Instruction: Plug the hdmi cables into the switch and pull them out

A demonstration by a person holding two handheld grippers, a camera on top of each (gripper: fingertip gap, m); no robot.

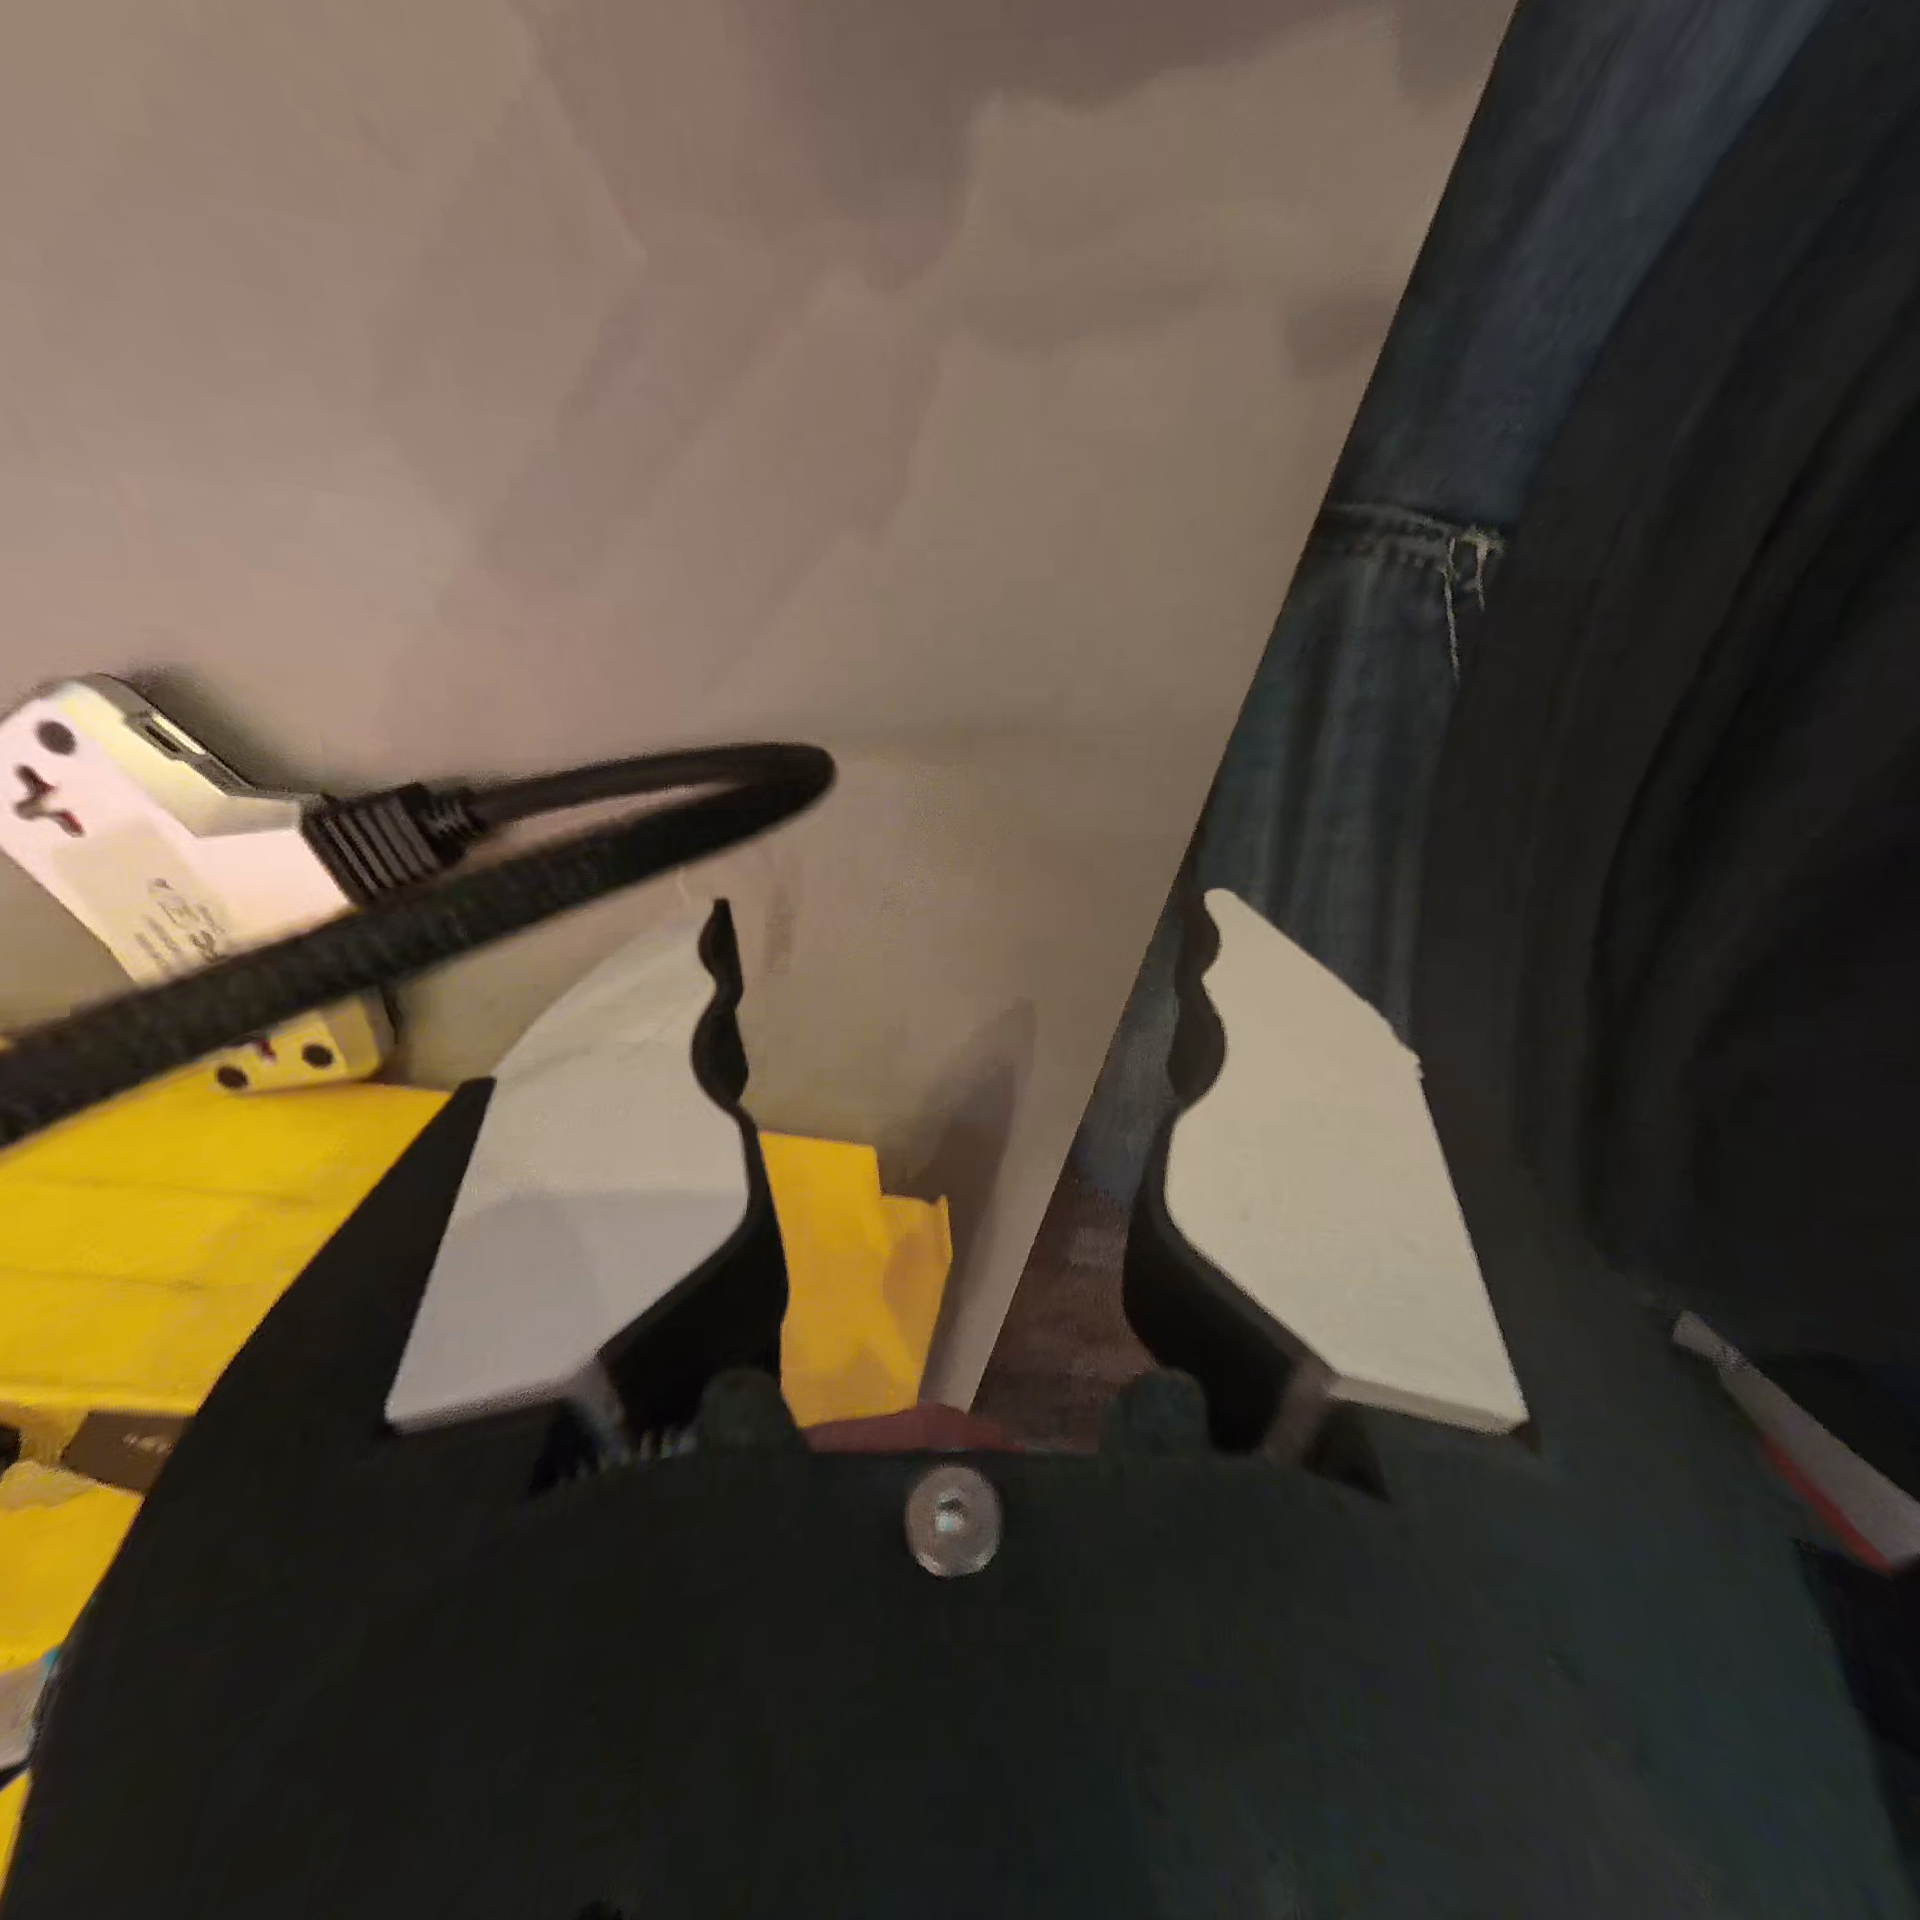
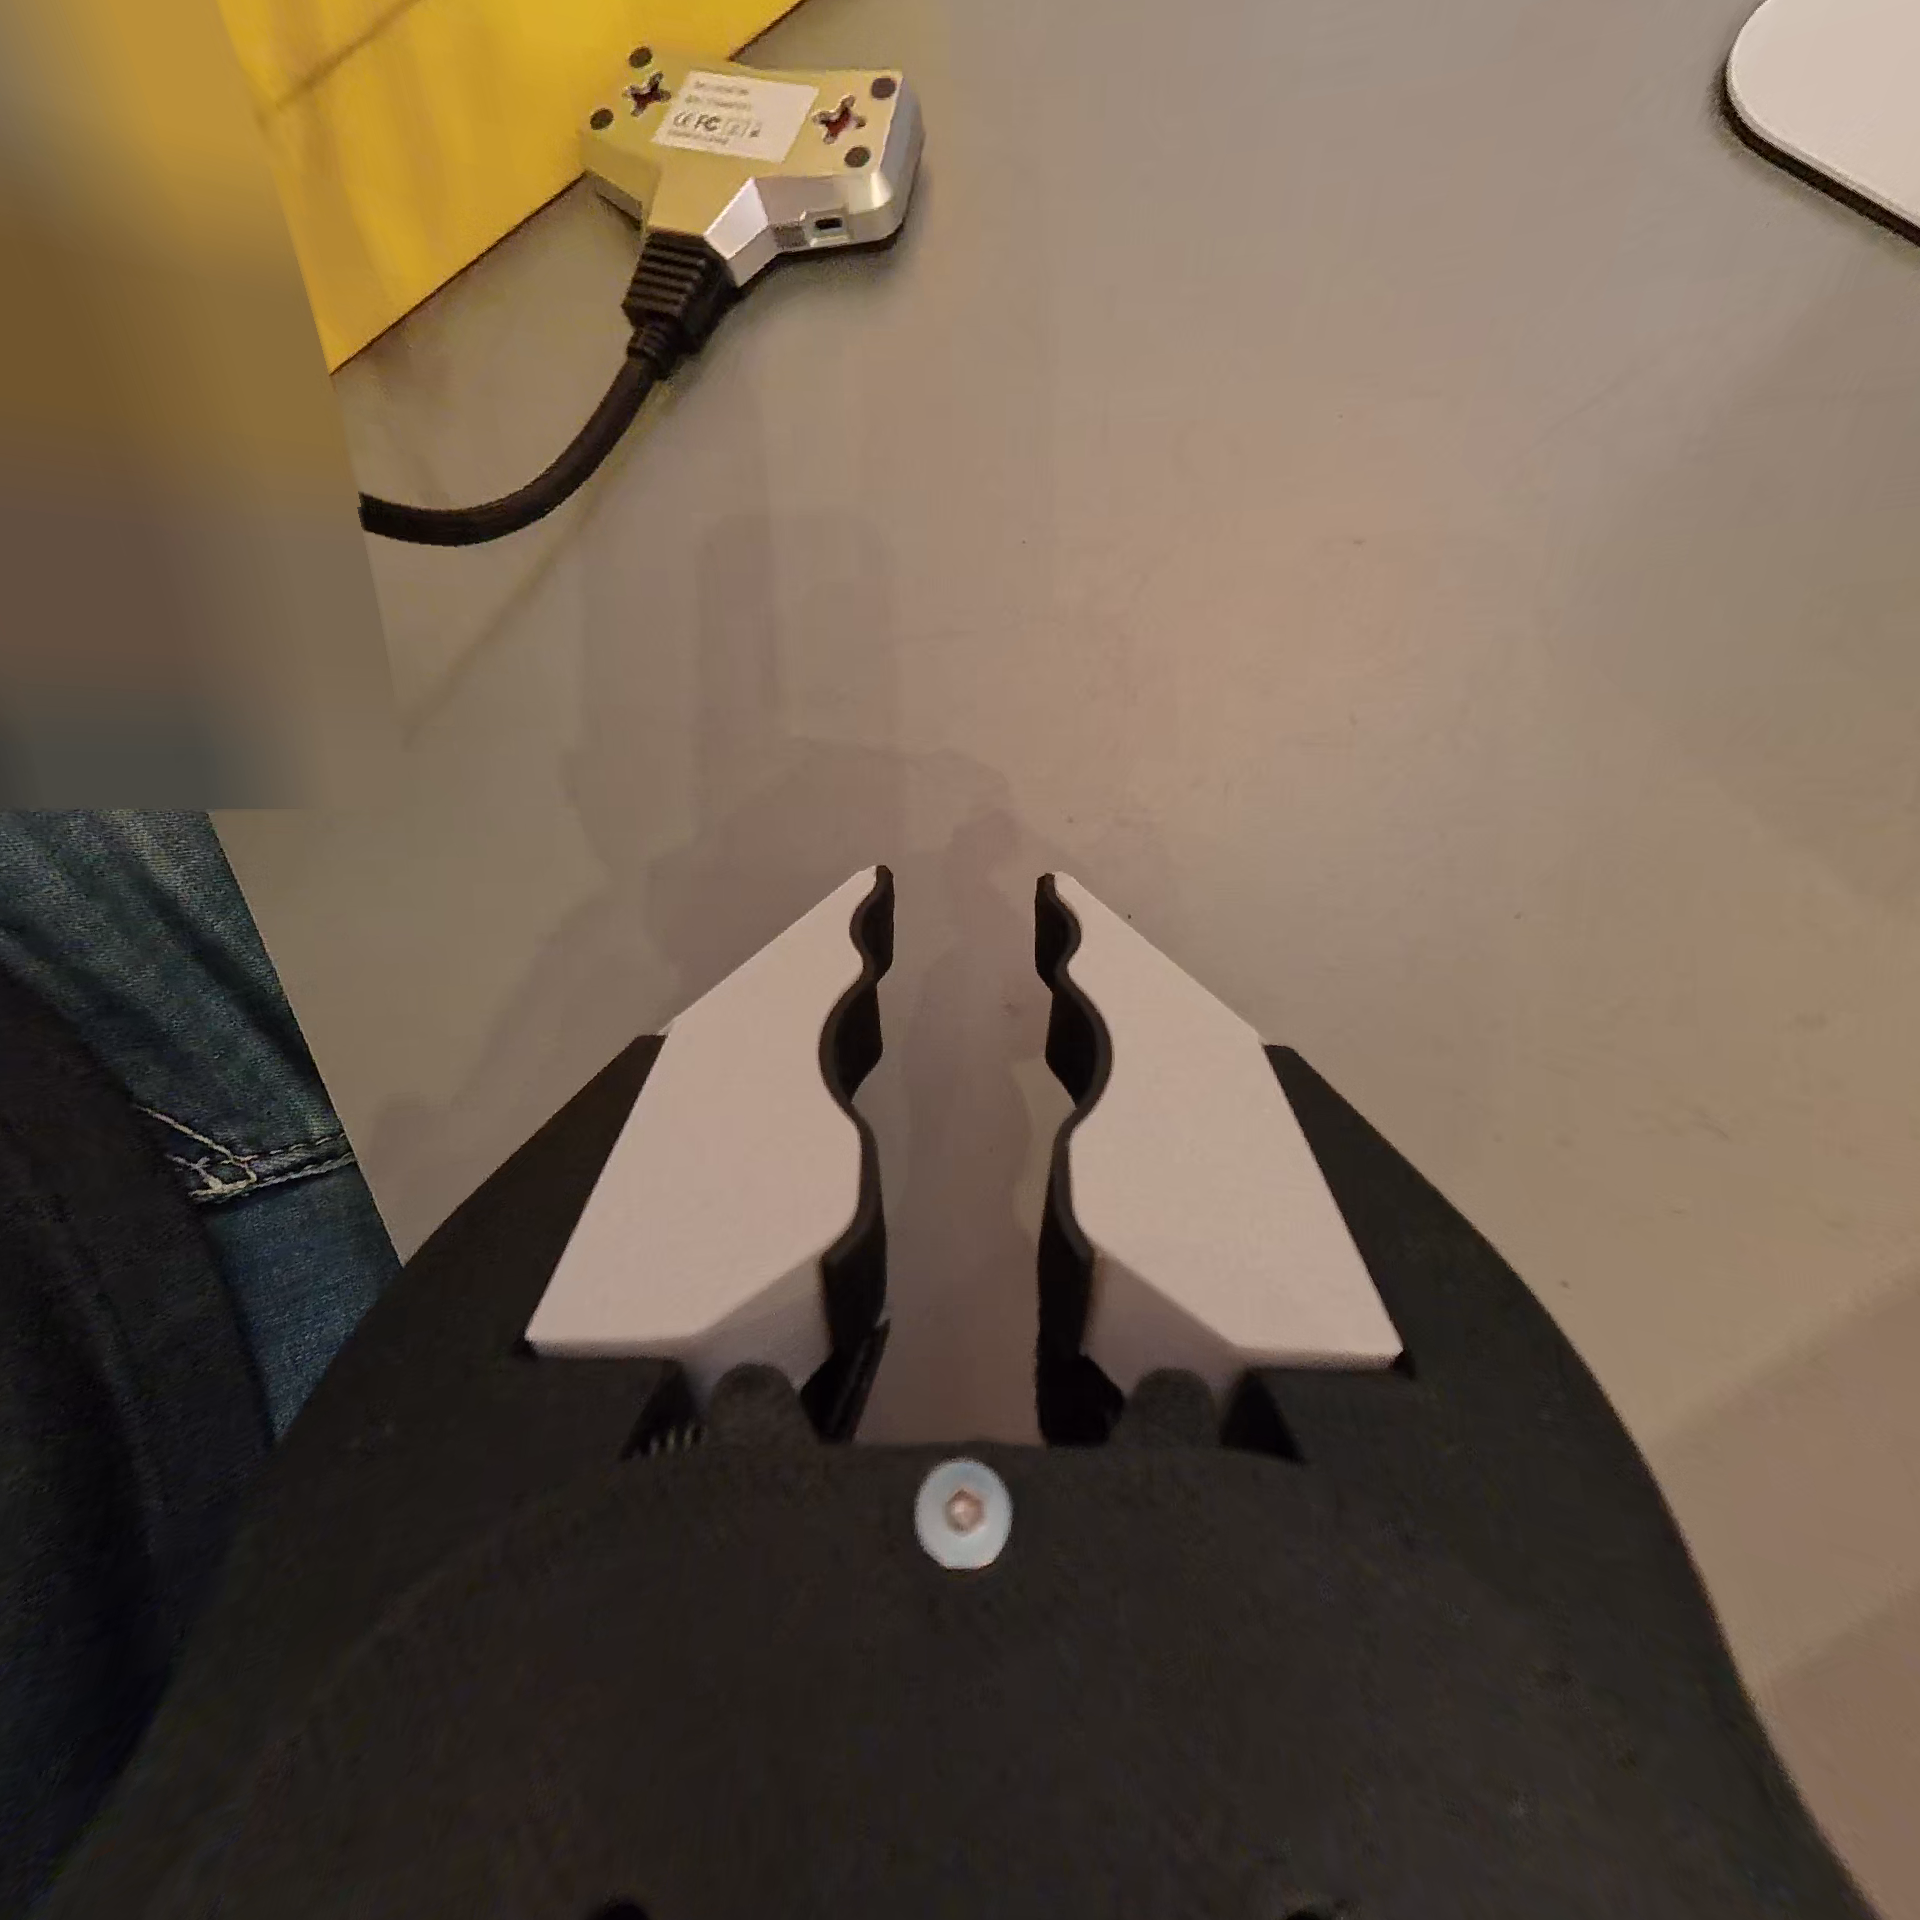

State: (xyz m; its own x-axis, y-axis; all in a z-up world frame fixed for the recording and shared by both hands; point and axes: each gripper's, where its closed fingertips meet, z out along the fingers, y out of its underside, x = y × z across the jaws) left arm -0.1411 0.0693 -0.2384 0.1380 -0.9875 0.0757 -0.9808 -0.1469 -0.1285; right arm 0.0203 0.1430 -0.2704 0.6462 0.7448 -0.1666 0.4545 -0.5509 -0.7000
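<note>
The silver HDMI switch lies upside down on the grey table, its labelled underside up, far ahead and left of my right gripper. Its black braided cable curves off to the left. My right gripper is open with a narrow gap and holds nothing. In the left wrist view the switch sits at the left edge and its black cable loops in front of it. My left gripper is open wide and empty, to the right of the cable loop.
A yellow box lies by the switch, also seen in the right wrist view. The table edge runs diagonally, with a person's jeans beyond it. A white pad sits at the far right. There is about 20 cm between the tips of the two grippers.
</note>
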